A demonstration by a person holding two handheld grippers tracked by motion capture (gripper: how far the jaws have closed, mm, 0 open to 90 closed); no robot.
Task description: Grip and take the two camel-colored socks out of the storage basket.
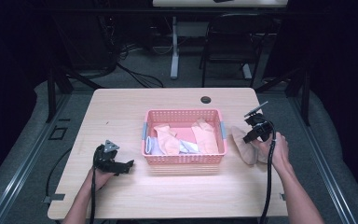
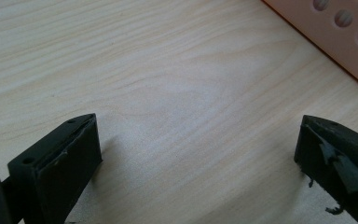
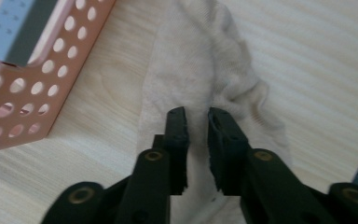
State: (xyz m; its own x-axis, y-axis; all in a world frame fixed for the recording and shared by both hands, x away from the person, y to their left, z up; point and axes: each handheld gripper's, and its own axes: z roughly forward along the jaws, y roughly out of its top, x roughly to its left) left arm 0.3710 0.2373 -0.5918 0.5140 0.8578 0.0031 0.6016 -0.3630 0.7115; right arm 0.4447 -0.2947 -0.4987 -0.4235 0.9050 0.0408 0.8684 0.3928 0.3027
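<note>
beige and limp, a sock (image 3: 200,79) lay flat on the tabletop (image 1: 177,191) just beside the right end of a pink perforated basket (image 1: 184,114), as a person worked it with a claw in each hand. the right claw (image 3: 197,120) pointed down over the middle of the sock, its jaws parted by only a narrow gap. the gripper view showed cloth under and behind the tips, but no fold visibly pinched between the pads; whether the tips touched the fabric could not be told. the step in hand looked like the pick-up of the sock lying outside the basket, with the sorting still under way: several peach and pale grey pieces (image 1: 179,140) already sat inside. the next move would seem to call for the tips to press into the cloth and close on a fold before any lift toward the basket, clearing its rim on the way. the left claw (image 2: 196,154) hung wide open and empty over bare wood near the basket's left front corner, holding nothing, touching nothing.
</note>
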